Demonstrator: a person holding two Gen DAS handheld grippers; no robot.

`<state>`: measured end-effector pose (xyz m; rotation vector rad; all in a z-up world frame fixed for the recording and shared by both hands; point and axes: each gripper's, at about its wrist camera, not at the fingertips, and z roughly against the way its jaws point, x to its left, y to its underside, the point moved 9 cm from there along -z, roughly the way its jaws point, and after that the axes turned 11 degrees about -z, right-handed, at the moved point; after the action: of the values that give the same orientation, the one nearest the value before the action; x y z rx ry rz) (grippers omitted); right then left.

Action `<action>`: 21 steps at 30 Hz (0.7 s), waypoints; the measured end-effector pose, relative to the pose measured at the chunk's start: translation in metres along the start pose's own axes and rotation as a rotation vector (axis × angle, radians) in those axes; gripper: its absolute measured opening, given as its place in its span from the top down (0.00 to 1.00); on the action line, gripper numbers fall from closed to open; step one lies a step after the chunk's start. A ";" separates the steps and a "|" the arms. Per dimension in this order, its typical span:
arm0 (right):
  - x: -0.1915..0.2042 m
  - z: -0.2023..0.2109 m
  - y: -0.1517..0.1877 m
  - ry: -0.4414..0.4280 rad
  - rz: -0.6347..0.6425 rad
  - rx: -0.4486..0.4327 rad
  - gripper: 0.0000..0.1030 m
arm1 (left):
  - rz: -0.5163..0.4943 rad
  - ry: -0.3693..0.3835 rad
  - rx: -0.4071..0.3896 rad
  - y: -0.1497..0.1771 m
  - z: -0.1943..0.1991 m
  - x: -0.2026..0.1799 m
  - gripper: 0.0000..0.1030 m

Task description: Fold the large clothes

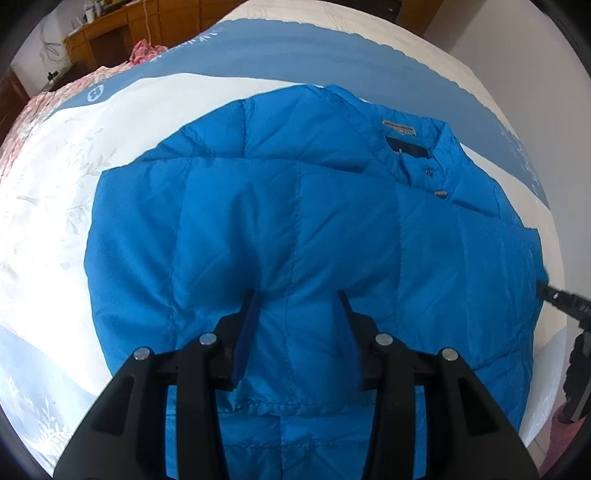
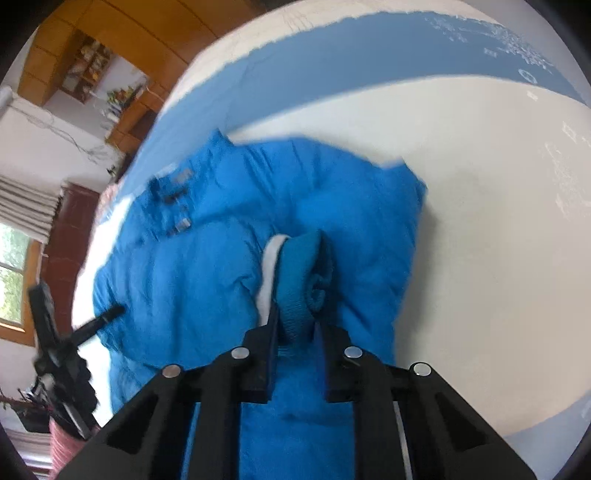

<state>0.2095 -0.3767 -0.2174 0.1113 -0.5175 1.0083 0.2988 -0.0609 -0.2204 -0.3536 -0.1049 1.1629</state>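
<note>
Left gripper (image 1: 297,306) aimed steeply down over blue quilted jacket (image 1: 288,229), fingers (image 1: 246,332) spread apart, fabric visible between them, contact with pads unclear. Jacket spread flat on white-and-blue bedspread (image 1: 66,177). Collar with label (image 1: 399,127) and snap buttons ahead of the fingertips, off to the right. Other gripper's black tip (image 1: 554,295) at jacket's right edge, well right of the fingers. Wooden furniture (image 1: 122,29) far ahead-left.
</note>
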 end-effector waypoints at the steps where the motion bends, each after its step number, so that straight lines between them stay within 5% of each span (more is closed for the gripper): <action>1: -0.006 -0.005 0.003 -0.025 -0.027 0.011 0.84 | -0.014 0.000 0.003 0.000 -0.001 -0.001 0.57; 5: -0.007 0.006 0.002 -0.047 -0.042 -0.019 0.80 | -0.057 -0.030 0.007 0.001 -0.003 -0.006 0.54; 11: 0.010 0.049 0.006 0.071 0.049 -0.189 0.68 | 0.009 -0.006 -0.025 0.007 0.023 -0.015 0.53; 14: 0.027 0.044 0.012 0.033 0.085 -0.162 0.68 | 0.004 -0.017 -0.045 0.009 0.028 -0.025 0.53; 21: 0.023 -0.008 0.023 0.096 0.094 -0.064 0.68 | -0.045 -0.063 0.030 0.022 -0.004 -0.027 0.51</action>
<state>0.2030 -0.3434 -0.2169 -0.0186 -0.4704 1.0823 0.2703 -0.0786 -0.2289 -0.2872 -0.1493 1.1304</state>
